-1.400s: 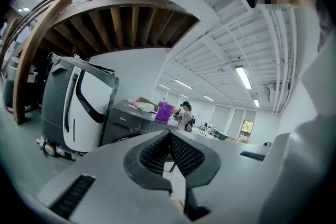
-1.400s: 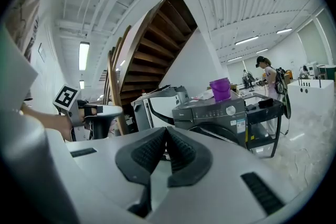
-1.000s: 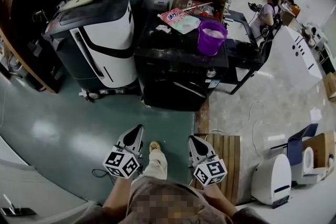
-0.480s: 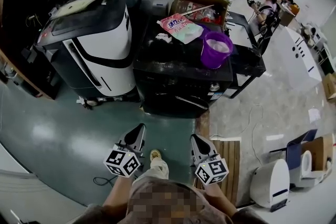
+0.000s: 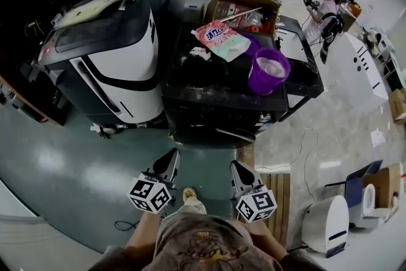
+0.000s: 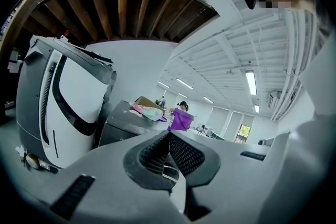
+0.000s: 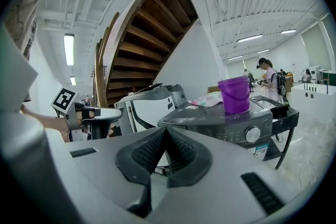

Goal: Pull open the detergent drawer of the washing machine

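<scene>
The black washing machine [image 5: 216, 95] stands ahead of me in the head view, its control panel facing me. A purple bucket [image 5: 269, 71] and a pink detergent bag [image 5: 222, 39] rest on its top. In the right gripper view the panel shows a round knob [image 7: 253, 134]; I cannot make out the drawer front. My left gripper [image 5: 170, 158] and right gripper [image 5: 236, 168] are held side by side, short of the machine, both shut with nothing between them. The left gripper [image 6: 169, 134] points at the washer's corner [image 6: 123, 126]. The right gripper [image 7: 165, 129] also has its fingertips together.
A white and black machine [image 5: 108, 54] stands close to the washer's left. Behind the washer is an open cardboard box [image 5: 241, 0], to its right a black table [image 5: 298, 66]. A wooden pallet [image 5: 276, 193] and a white device [image 5: 327, 222] lie at my right. A person [image 5: 327, 6] sits far back.
The washing machine and the things around it have come nearer in the head view as I walked forward. Both grippers kept the same pose, shut and side by side.
</scene>
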`<state>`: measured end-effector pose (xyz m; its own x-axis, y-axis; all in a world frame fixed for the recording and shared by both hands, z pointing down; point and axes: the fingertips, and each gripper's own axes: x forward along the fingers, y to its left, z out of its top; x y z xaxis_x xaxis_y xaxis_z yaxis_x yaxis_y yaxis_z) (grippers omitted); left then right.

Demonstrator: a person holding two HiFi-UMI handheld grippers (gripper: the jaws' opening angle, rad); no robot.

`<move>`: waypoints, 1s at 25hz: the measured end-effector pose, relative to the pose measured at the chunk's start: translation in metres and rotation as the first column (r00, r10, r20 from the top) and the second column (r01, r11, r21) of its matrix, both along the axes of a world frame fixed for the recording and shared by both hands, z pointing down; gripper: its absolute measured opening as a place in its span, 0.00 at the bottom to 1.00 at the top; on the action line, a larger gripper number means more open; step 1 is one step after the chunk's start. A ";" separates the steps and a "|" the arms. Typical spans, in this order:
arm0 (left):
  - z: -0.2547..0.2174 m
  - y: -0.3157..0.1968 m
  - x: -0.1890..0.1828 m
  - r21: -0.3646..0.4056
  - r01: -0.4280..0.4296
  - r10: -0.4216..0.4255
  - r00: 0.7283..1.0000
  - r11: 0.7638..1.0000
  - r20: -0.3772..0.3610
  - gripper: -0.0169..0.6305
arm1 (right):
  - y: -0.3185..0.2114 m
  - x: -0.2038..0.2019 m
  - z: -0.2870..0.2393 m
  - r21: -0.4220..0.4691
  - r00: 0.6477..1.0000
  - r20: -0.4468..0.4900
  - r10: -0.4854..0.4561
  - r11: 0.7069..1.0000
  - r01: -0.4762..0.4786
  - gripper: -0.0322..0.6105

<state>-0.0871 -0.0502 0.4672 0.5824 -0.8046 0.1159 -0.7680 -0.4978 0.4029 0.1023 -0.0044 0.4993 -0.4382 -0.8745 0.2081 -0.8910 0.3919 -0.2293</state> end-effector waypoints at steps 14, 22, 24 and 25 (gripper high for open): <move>-0.001 -0.049 0.003 0.004 -0.085 0.085 0.993 0.996 -0.079 0.06 | -0.051 0.005 -0.002 0.010 0.998 -0.016 0.055 0.998 -0.055 0.05; -0.005 -0.066 0.009 0.002 -0.081 0.081 0.996 0.997 -0.044 0.06 | -0.073 0.004 -0.005 0.018 1.000 -0.008 0.030 0.999 -0.030 0.05; -0.007 -0.068 0.012 0.007 -0.091 0.091 0.995 0.996 -0.037 0.06 | -0.078 0.005 -0.007 0.019 1.000 -0.007 0.018 1.000 -0.018 0.05; -0.007 -0.069 0.014 0.010 -0.099 0.100 0.994 0.995 -0.035 0.06 | -0.081 0.005 -0.007 0.019 1.000 -0.007 0.011 1.000 -0.011 0.05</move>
<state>-0.0731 -0.1195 0.4601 0.6631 -0.7434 0.0877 -0.7000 -0.5743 0.4246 0.1070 -0.0850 0.4923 -0.4270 -0.8832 0.1942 -0.8968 0.3862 -0.2158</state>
